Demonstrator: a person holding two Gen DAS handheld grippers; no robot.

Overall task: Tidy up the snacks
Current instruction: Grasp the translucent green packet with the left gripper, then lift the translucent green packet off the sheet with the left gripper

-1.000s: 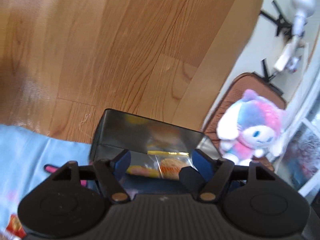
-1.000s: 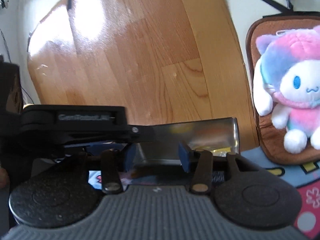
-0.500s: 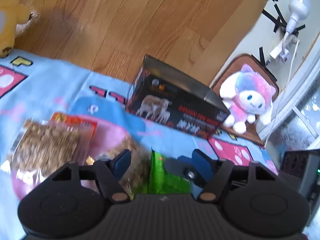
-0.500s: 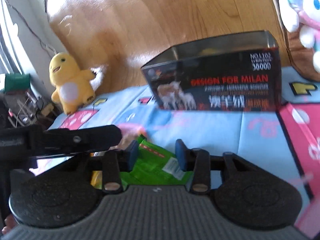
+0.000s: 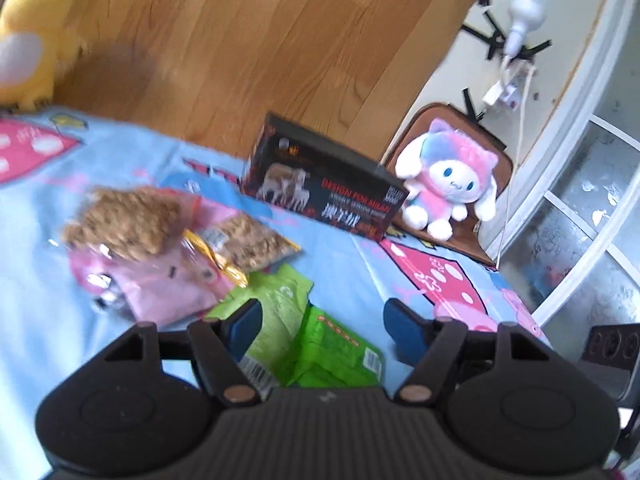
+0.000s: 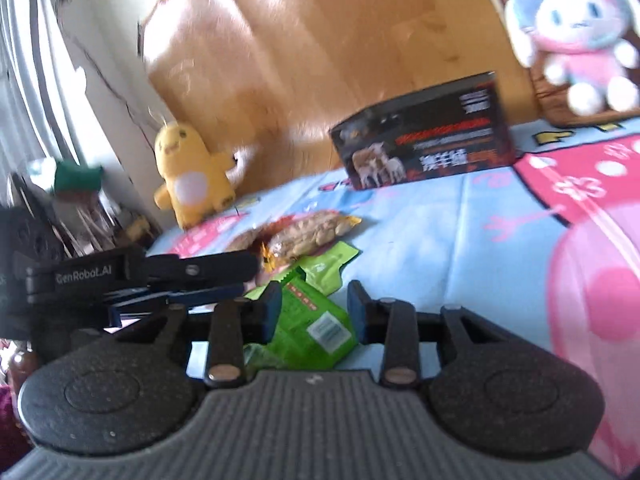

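Snack bags lie on a blue cartoon blanket (image 5: 44,208): green packets (image 5: 320,344) (image 6: 316,320), a clear bag of brown snacks (image 5: 128,222), a second bag of nuts (image 5: 252,240) (image 6: 312,232) and a pink packet (image 5: 168,292). A black box (image 5: 324,188) (image 6: 424,132) stands at the blanket's far edge. My left gripper (image 5: 320,324) is open and empty above the green packets. My right gripper (image 6: 314,312) is open and empty over the same green packets. The left gripper also shows in the right wrist view (image 6: 136,276).
A yellow plush (image 5: 28,36) (image 6: 188,172) sits at the far left. A pink and white plush (image 5: 452,184) (image 6: 572,28) sits on a brown cushion (image 5: 504,160) at the right. Wood floor (image 5: 240,40) lies beyond. A window frame (image 5: 580,220) and wall cables are at the right.
Both grippers have pulled back from the black box and now hover over the snack pile. The packet seen between the left fingers at the box is gone from them.
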